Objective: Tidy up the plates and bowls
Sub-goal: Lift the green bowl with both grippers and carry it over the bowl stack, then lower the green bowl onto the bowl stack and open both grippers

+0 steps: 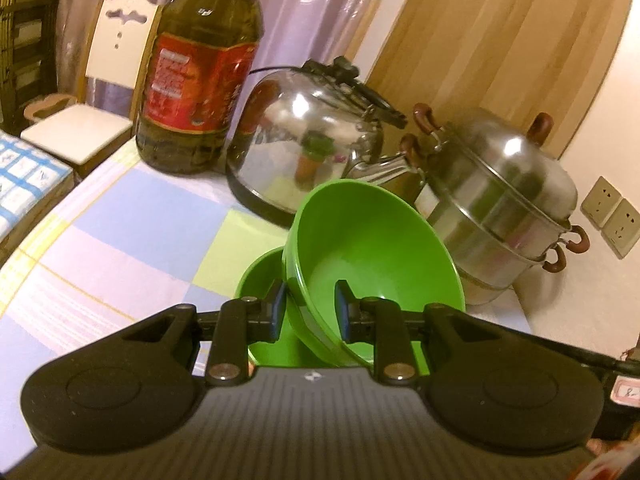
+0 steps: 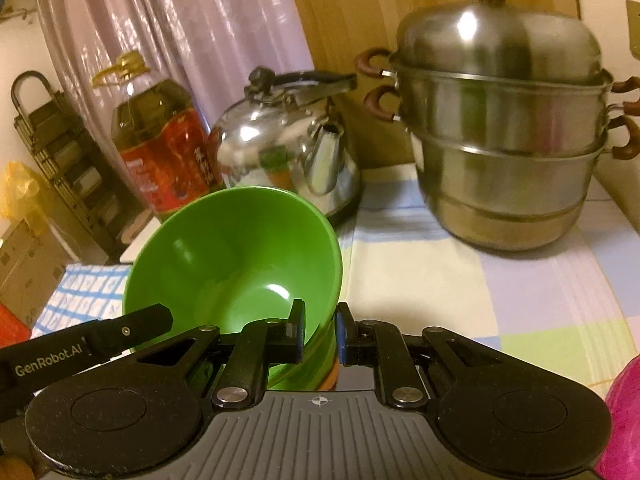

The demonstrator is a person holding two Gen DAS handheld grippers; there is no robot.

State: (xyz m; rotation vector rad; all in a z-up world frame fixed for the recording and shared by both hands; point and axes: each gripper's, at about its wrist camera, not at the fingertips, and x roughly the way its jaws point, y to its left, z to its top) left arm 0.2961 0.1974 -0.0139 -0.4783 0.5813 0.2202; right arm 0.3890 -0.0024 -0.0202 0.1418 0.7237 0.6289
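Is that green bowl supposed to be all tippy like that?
The green bowl is tilted, not flat, because the left gripper pinches its rim. Another green bowl sits just beside it. Nothing looks spilled or broken.

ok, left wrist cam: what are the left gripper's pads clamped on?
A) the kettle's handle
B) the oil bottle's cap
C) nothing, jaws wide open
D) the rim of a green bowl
D: the left gripper has one blue pad outside and one inside the wall of the tilted green bowl, pinching its rim.
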